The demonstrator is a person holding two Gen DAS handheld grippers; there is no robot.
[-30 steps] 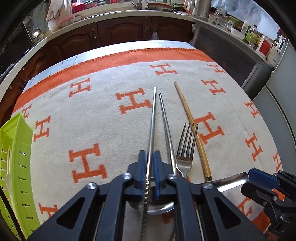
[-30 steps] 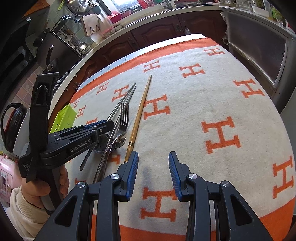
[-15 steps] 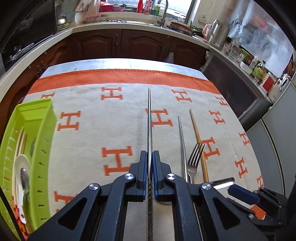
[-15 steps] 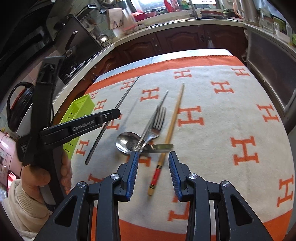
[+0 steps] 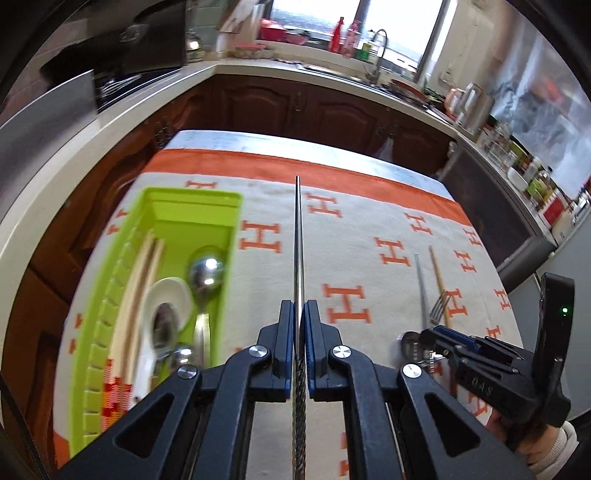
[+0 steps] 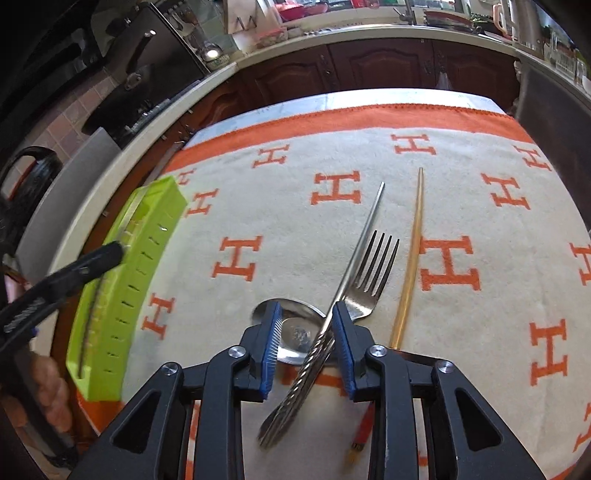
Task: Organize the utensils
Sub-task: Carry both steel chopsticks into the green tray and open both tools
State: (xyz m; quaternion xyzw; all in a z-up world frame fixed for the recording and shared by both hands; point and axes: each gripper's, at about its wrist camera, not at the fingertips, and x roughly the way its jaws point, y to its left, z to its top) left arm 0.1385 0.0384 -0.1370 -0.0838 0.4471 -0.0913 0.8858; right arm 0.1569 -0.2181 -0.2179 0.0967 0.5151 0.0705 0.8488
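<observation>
The tray (image 5: 162,206) holds several utensils; the left gripper (image 5: 299,332) pinches a steel chopstick (image 5: 298,236), while the right gripper (image 6: 306,332) is closing around another (image 6: 354,258).

My left tongs (image 5: 300,325) and my right tongs (image 6: 306,334) are matte black frames with triangular cut-outs and round silver screws at the joints. Their fingers (image 6: 271,345) carry ribbed blue pads. My cream knitted sleeve (image 5: 550,448) has a ribbed cuff at the wrist.

Bright daylight from window (image 5: 354,33), fisheye edge warp, motion blur on tray (image 5: 110,314)
</observation>
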